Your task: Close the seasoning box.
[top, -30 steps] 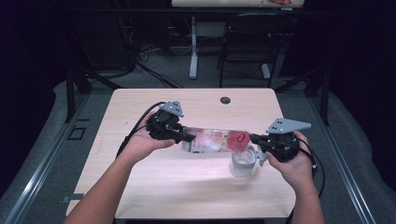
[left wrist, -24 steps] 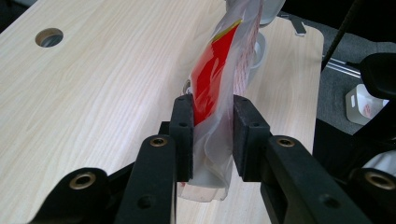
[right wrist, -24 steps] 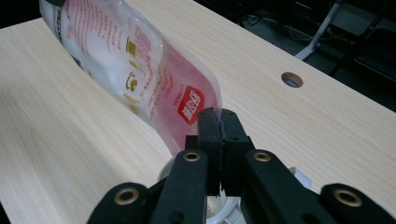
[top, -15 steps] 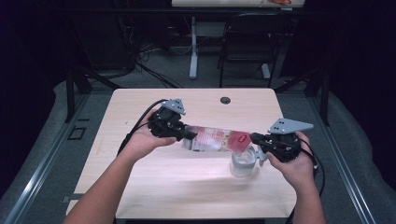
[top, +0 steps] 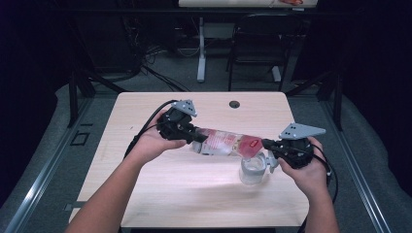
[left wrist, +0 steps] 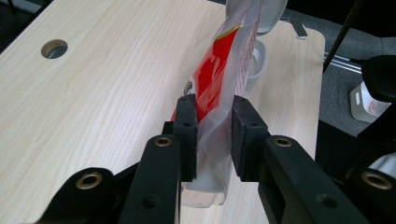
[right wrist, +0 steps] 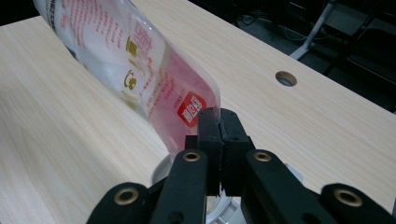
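Nearest to us, our right gripper (top: pixel 270 148) has its fingers pressed together on the red corner of the clear pouch (top: pixel 228 142), pinching it just above the small clear cup (top: pixel 253 170) that stands on the tabletop (top: pixel 160 189). The pouch stretches in the air between both grippers, tilted down toward the cup. Farther along, our left gripper (top: pixel 194 138) pinches the pouch's other end; its fingers (left wrist: pixel 187 133) have just been closing on the film. Beyond lies the tabletop's round hole (top: pixel 234 104).
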